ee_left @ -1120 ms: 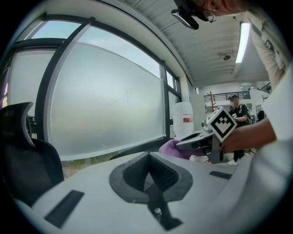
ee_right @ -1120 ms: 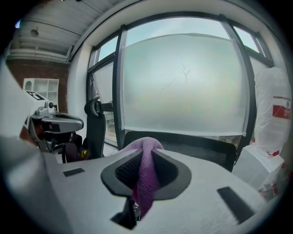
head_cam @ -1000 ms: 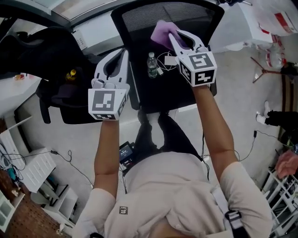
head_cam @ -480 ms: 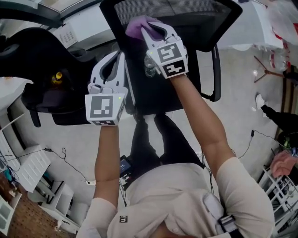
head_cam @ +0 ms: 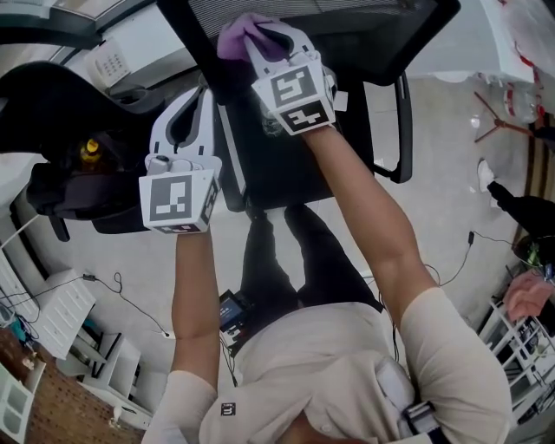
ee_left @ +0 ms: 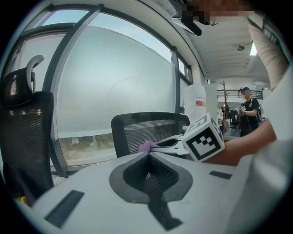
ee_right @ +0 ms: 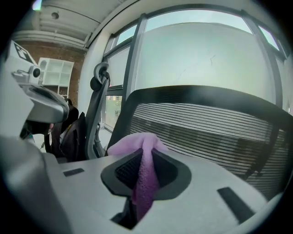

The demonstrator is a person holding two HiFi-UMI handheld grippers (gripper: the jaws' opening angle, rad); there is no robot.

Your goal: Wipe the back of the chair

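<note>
Tightly, right tongs (ee_right: 145, 153) pinch cloth (ee_right: 129, 143) beside chair back (ee_right: 210, 123).

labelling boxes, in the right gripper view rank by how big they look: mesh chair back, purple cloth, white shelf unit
1. mesh chair back
2. purple cloth, though being nearest the camera inflates it
3. white shelf unit, far off

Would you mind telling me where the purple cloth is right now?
The purple cloth is pinched in the right gripper, at the top of the head view, up by the left end of the chair's mesh back.
</note>
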